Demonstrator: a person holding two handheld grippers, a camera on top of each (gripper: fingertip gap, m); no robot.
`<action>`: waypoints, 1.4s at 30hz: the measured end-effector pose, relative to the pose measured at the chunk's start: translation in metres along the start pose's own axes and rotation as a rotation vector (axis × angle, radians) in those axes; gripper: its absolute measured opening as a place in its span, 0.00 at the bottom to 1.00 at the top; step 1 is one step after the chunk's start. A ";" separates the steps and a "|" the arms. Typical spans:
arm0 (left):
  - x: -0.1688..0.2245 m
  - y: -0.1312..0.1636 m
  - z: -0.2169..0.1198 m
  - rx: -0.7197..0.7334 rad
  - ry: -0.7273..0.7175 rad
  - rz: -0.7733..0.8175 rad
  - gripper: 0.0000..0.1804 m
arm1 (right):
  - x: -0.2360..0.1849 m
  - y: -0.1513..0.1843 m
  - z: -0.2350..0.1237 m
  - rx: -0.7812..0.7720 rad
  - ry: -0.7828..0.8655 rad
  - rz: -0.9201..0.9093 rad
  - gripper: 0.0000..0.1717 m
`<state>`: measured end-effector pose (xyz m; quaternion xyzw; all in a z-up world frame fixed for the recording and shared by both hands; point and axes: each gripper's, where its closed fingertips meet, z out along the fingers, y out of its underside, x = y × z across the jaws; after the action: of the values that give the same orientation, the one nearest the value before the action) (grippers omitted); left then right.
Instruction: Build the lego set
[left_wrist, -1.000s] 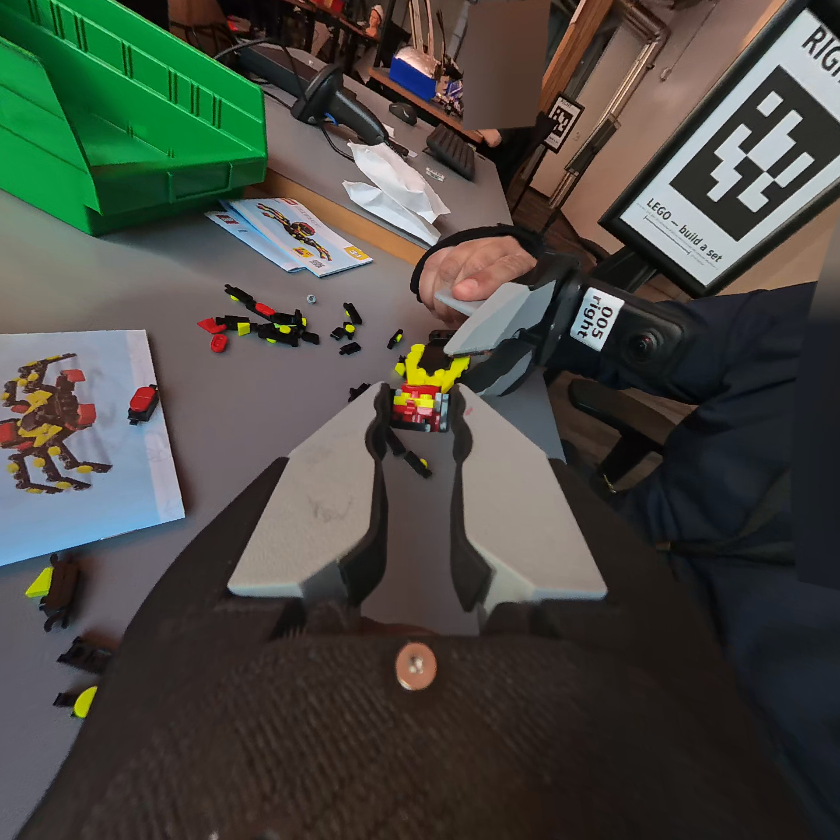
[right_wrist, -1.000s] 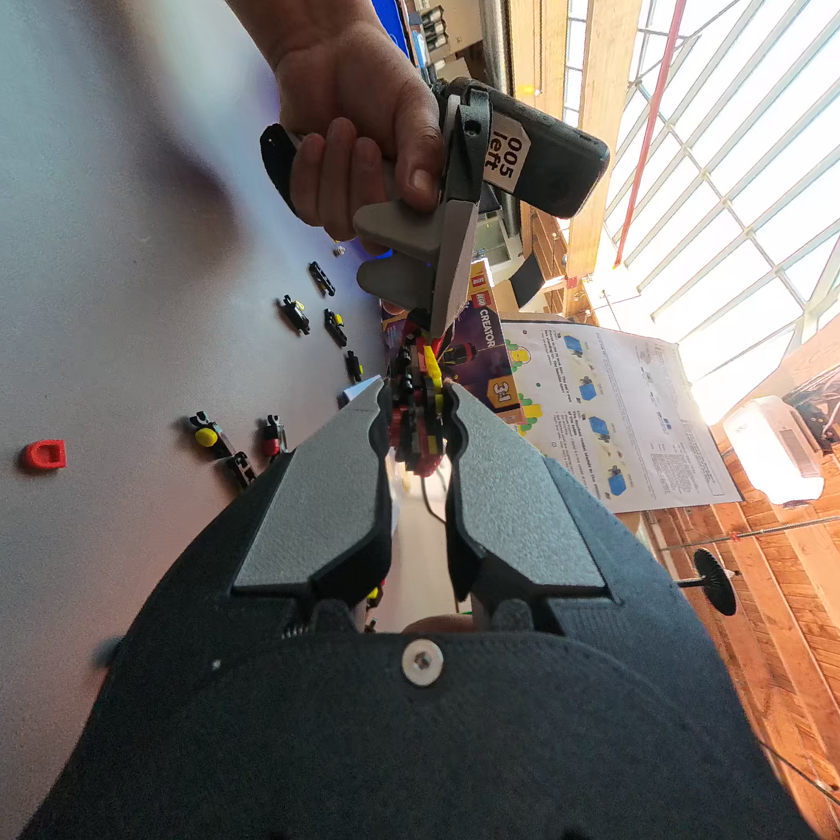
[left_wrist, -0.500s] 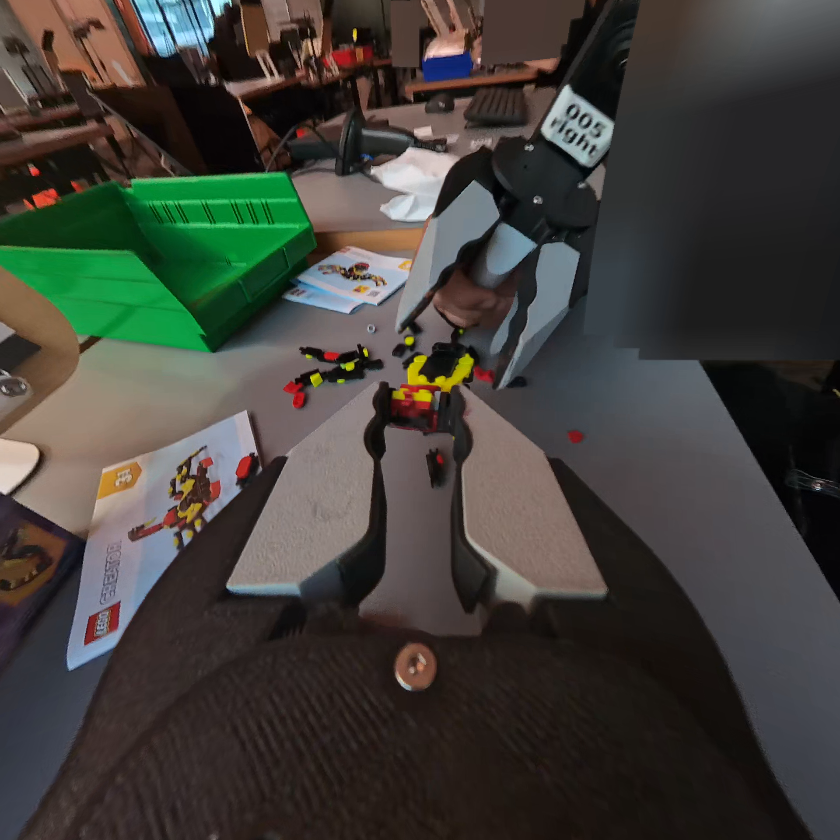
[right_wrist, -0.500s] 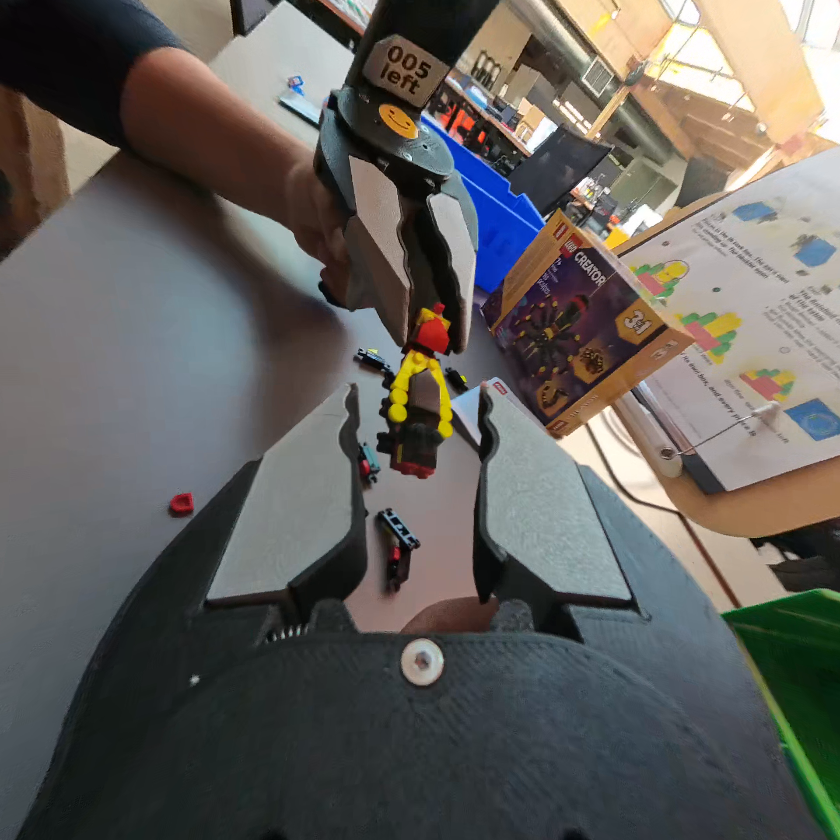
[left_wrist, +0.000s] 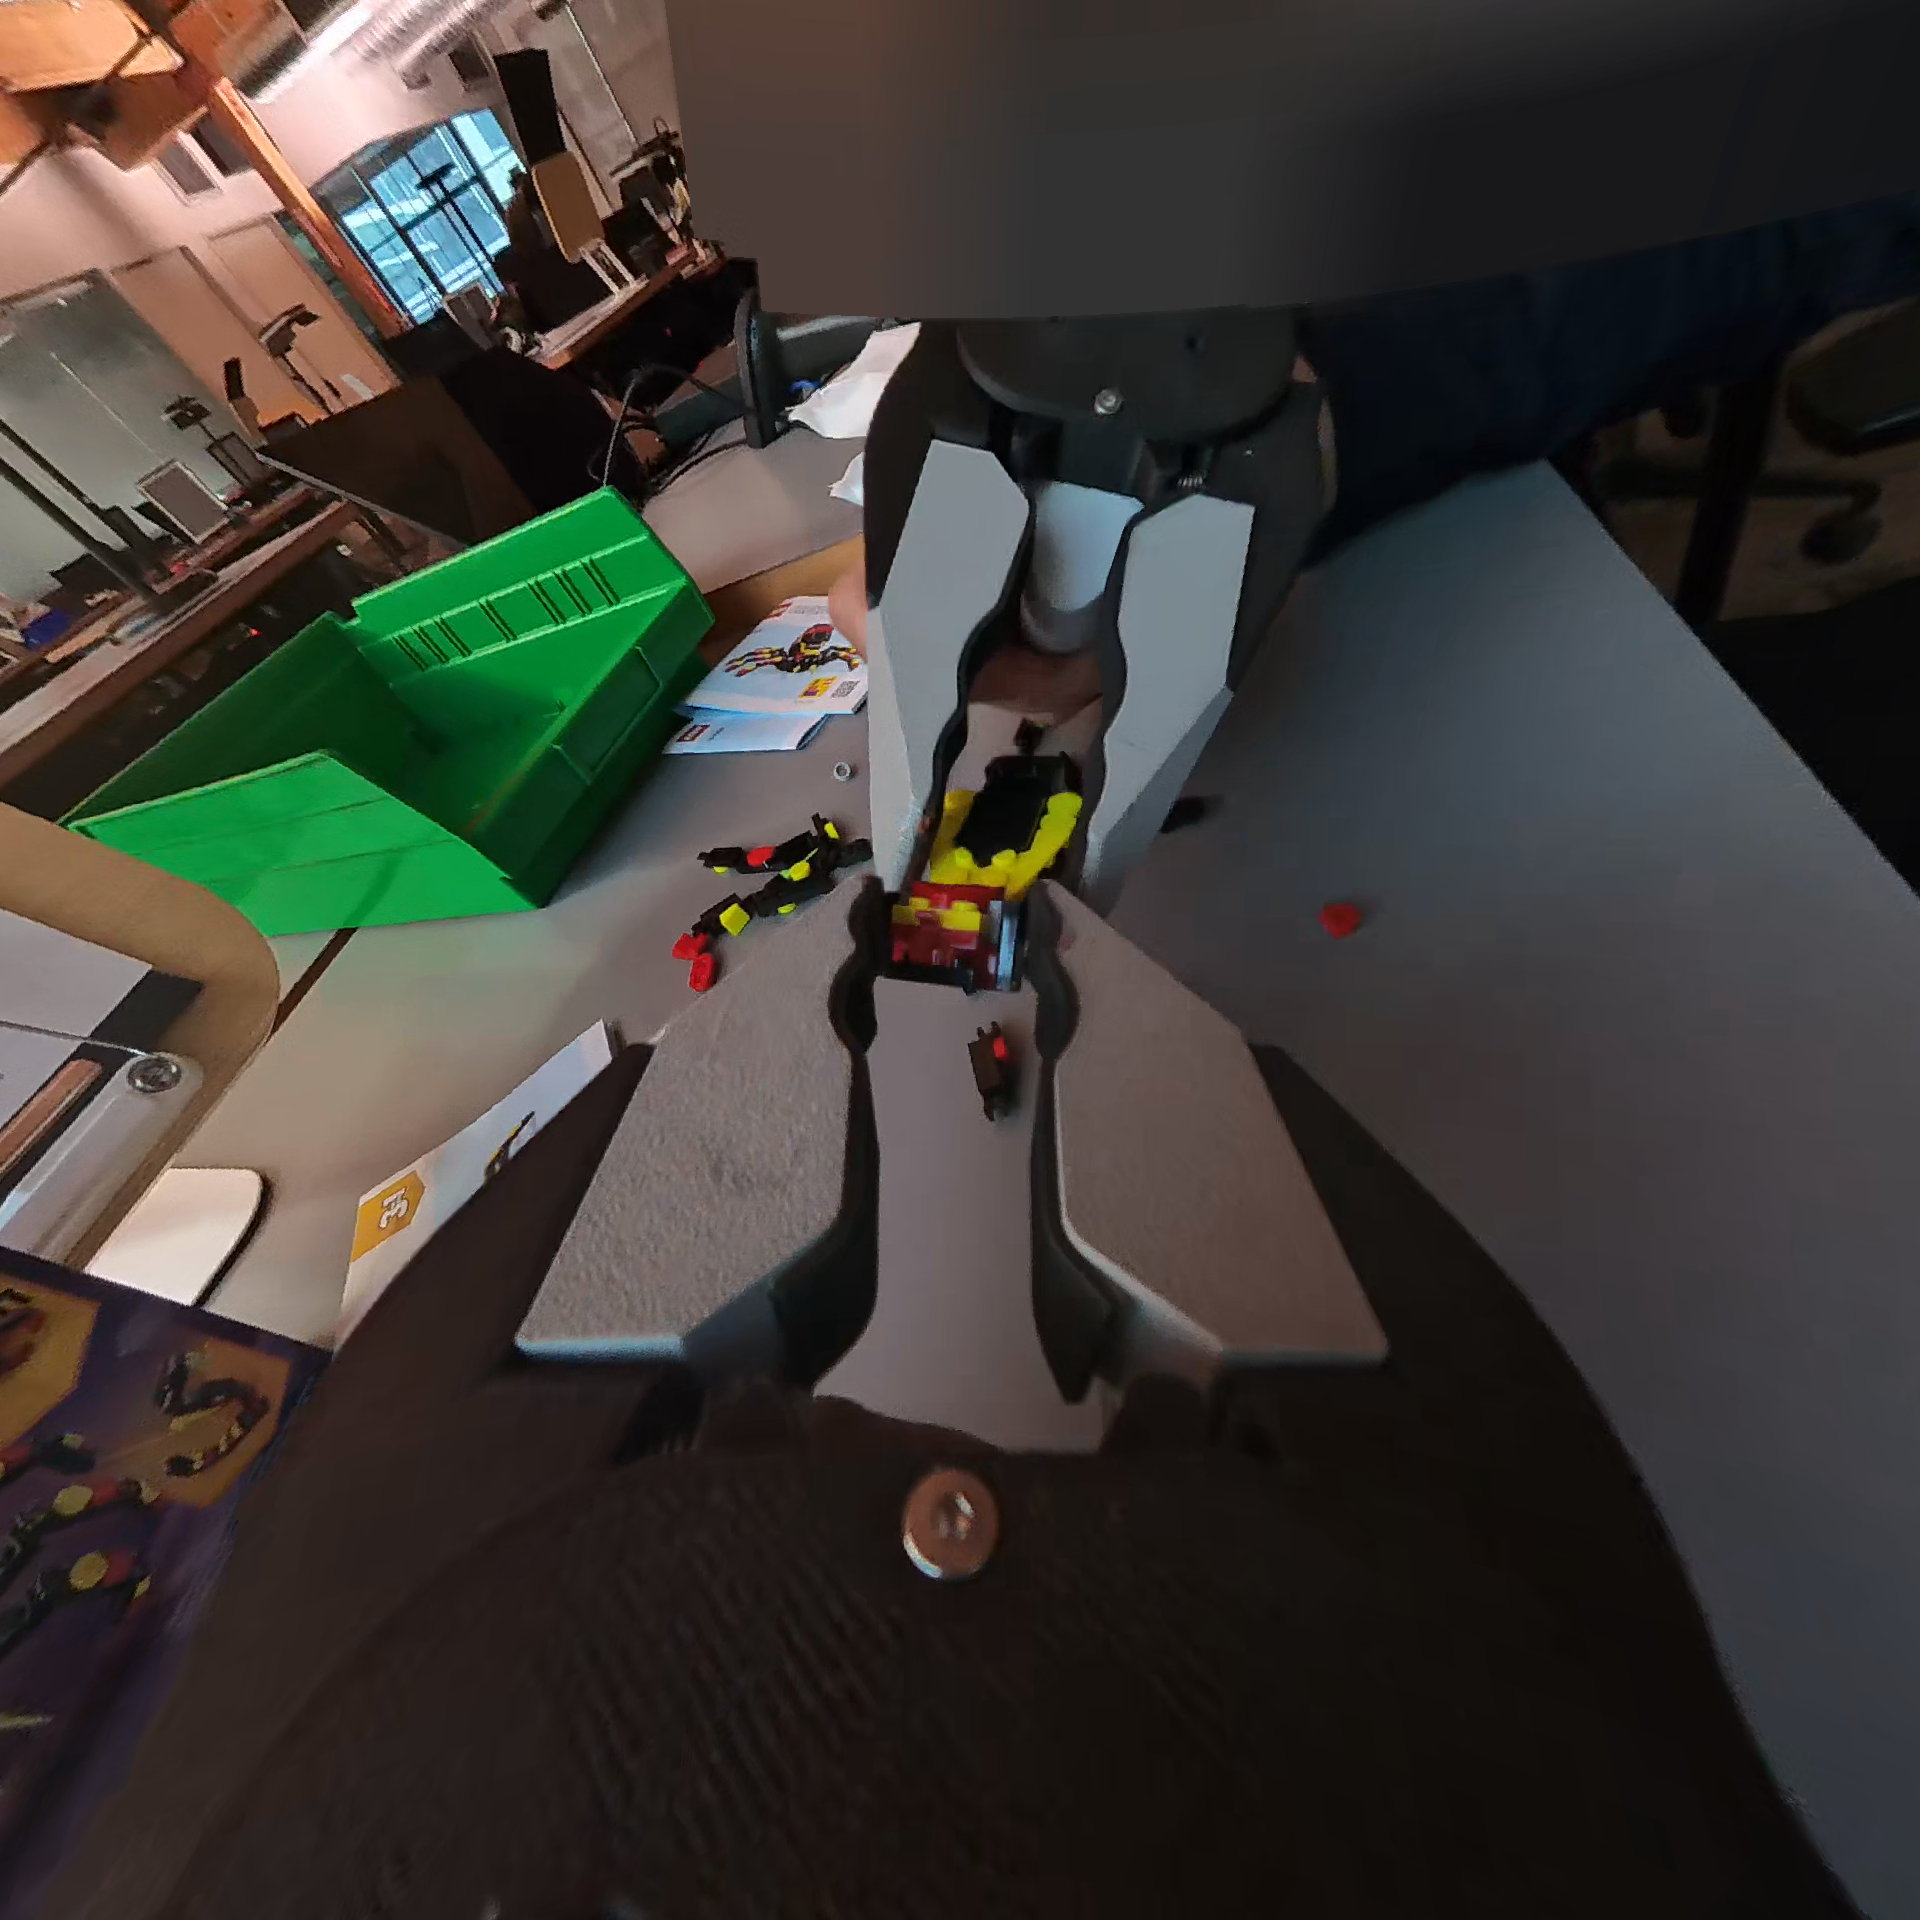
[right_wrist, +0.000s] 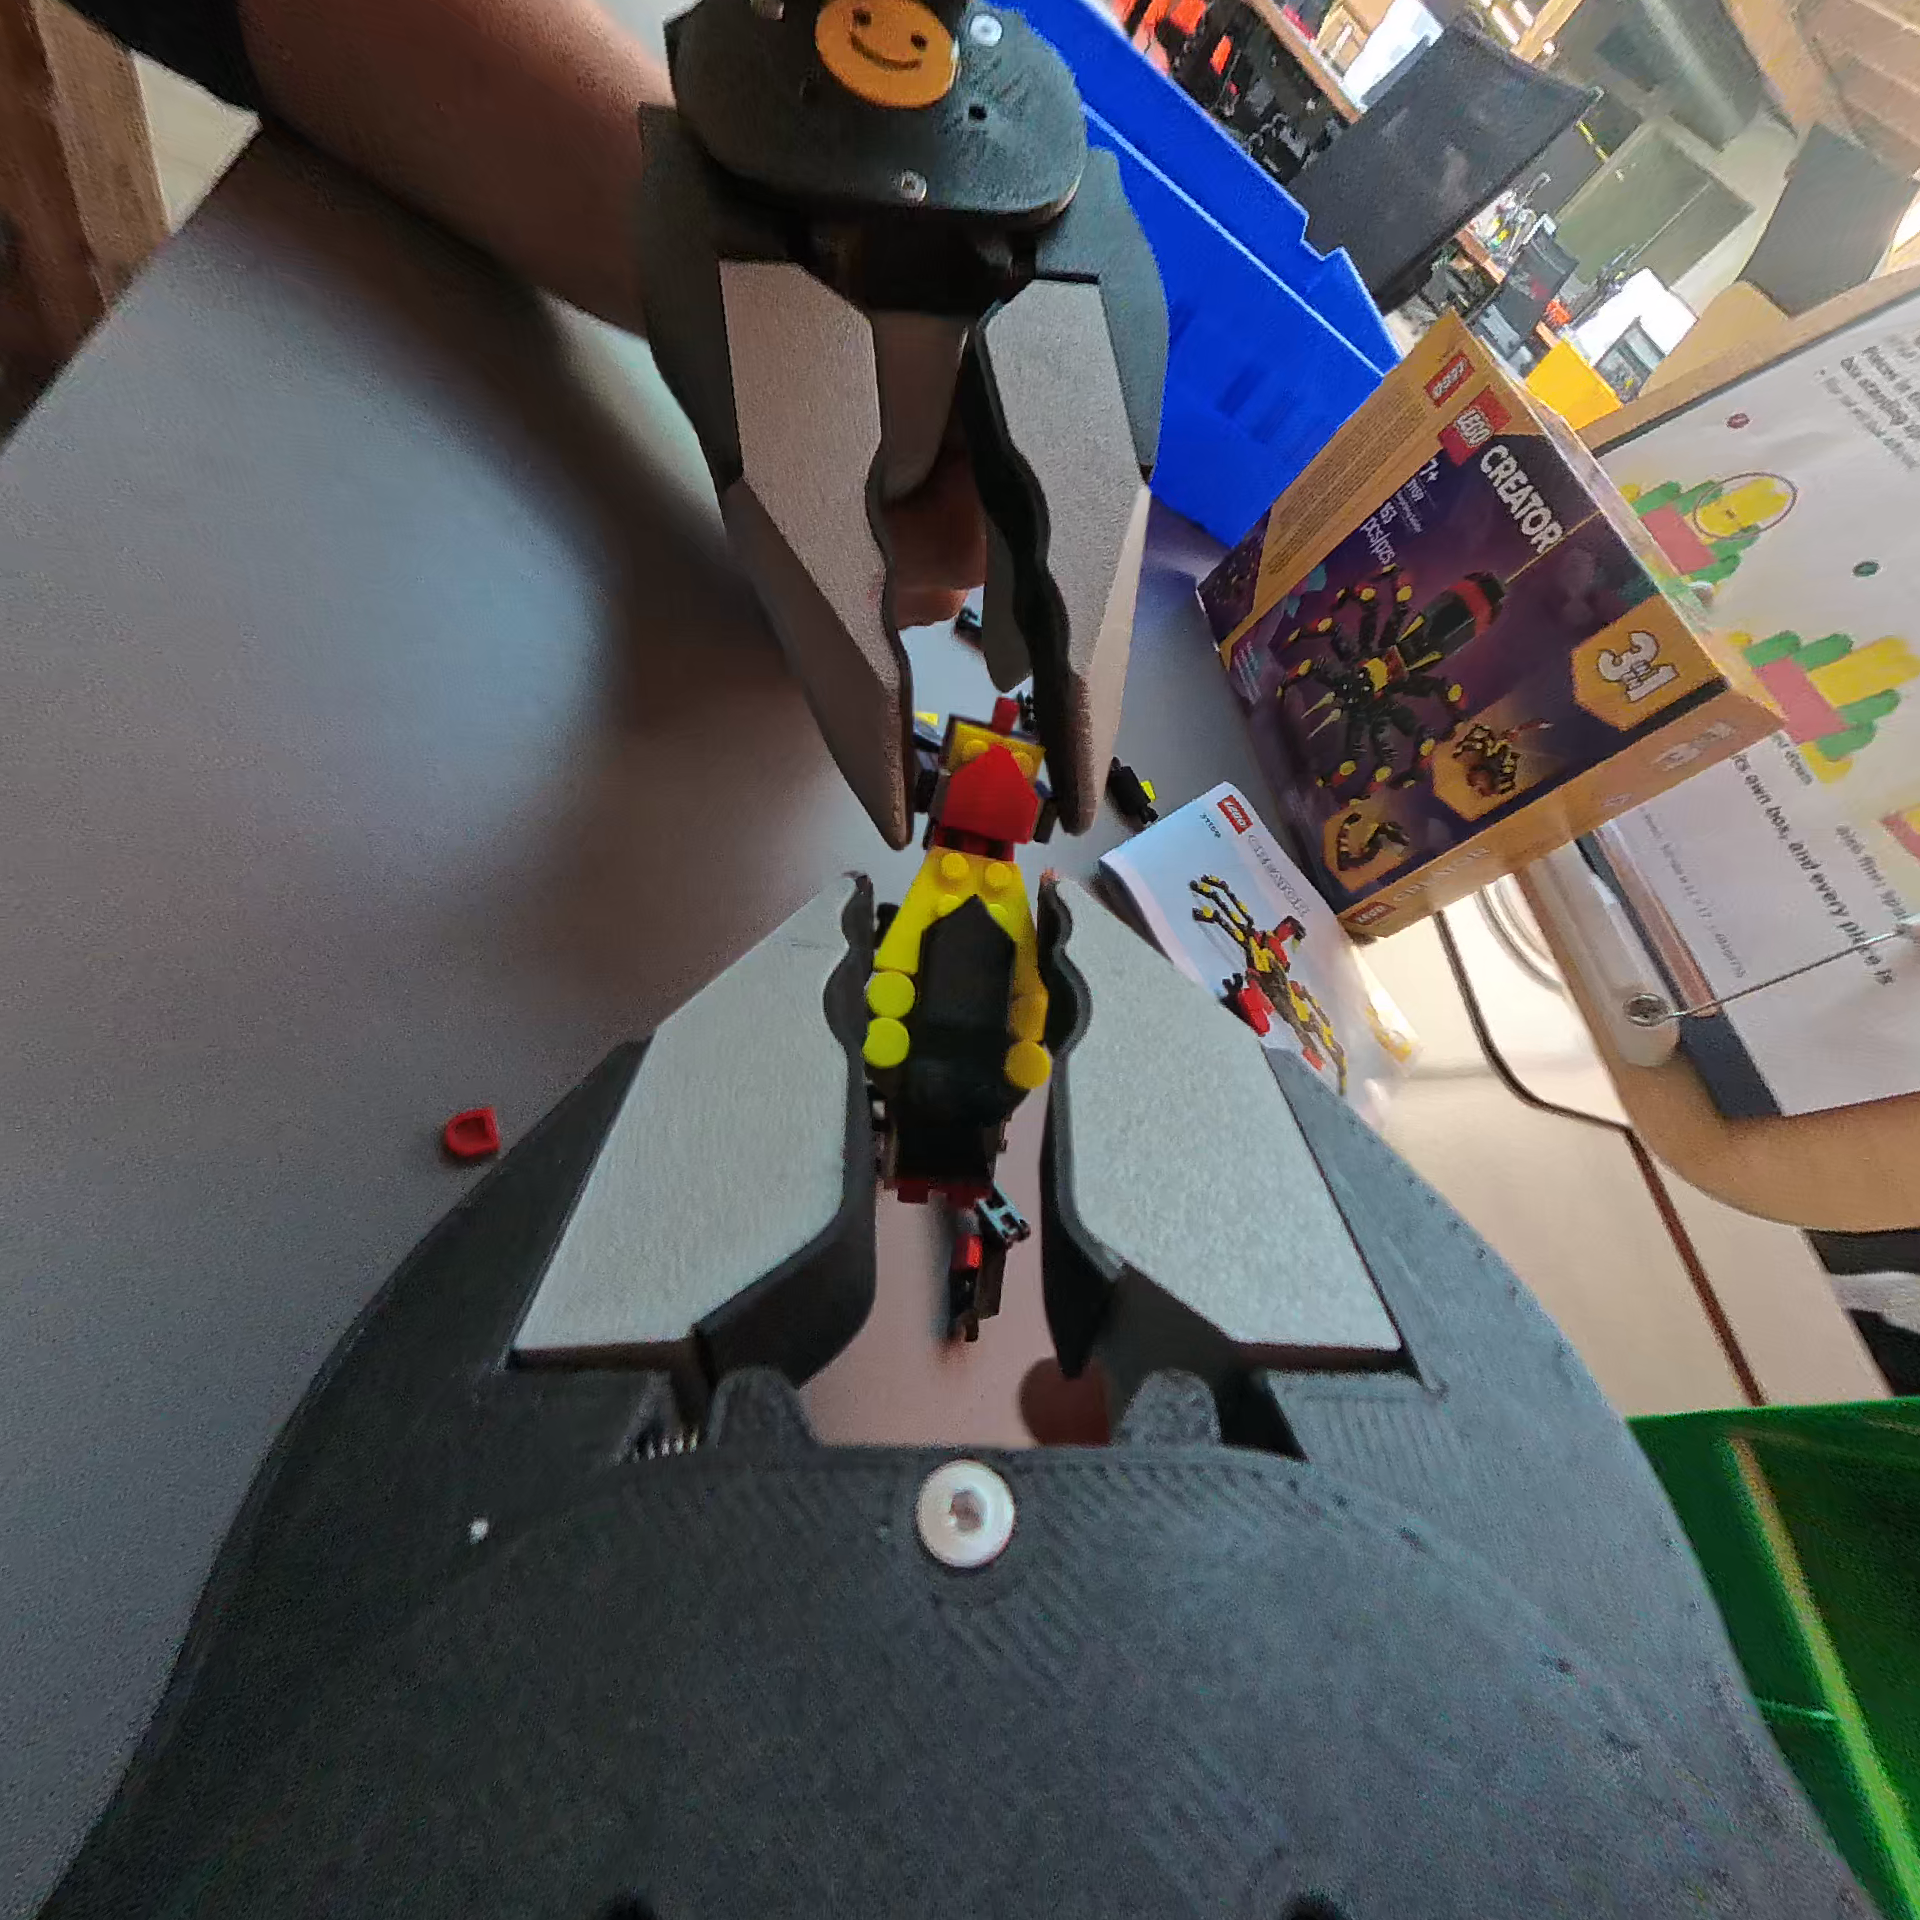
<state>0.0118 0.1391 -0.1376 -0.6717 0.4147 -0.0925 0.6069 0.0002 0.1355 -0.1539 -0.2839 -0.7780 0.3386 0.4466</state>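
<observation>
A small brick model in red, yellow and black (left_wrist: 997, 821) hangs above the grey table (left_wrist: 1455, 831), held from both ends. My left gripper (left_wrist: 954, 914) is shut on its red and yellow end. My right gripper (right_wrist: 954, 899) faces it and is shut on the yellow and black body (right_wrist: 961, 997), with both pads against its sides. In the left wrist view the right gripper (left_wrist: 997, 873) comes in from the far side. In the right wrist view the left gripper (right_wrist: 987, 826) comes down from above, tips on the red end.
A green bin (left_wrist: 416, 727) stands at the left, with booklets (left_wrist: 779, 675) and loose black, yellow and red pieces (left_wrist: 774, 883) beside it. A black-red piece (left_wrist: 992, 1060) and a red piece (left_wrist: 1340, 917) lie on the table. The set's box (right_wrist: 1475, 644) and a blue bin (right_wrist: 1247, 343) stand beyond. My right tips are roughly 5 cm from the black-red piece (left_wrist: 992, 1060).
My right gripper let go of the model, opened wide, then closed again on its yellow and black body. Both grippers turned to face each other; the left kept its hold.
</observation>
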 end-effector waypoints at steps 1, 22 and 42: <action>0.001 0.000 0.000 -0.001 -0.007 0.013 0.14 | -0.001 0.002 0.001 -0.010 0.003 -0.031 0.17; 0.002 0.037 0.015 -0.277 -0.037 -0.011 0.14 | 0.001 0.031 0.010 -0.170 0.022 -0.150 0.12; -0.021 0.006 0.008 -0.080 -0.144 -0.258 0.13 | 0.027 0.006 -0.001 0.004 0.088 0.026 0.11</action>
<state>0.0008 0.1589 -0.1369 -0.7480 0.2834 -0.1047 0.5910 -0.0096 0.1597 -0.1444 -0.3077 -0.7531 0.3331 0.4766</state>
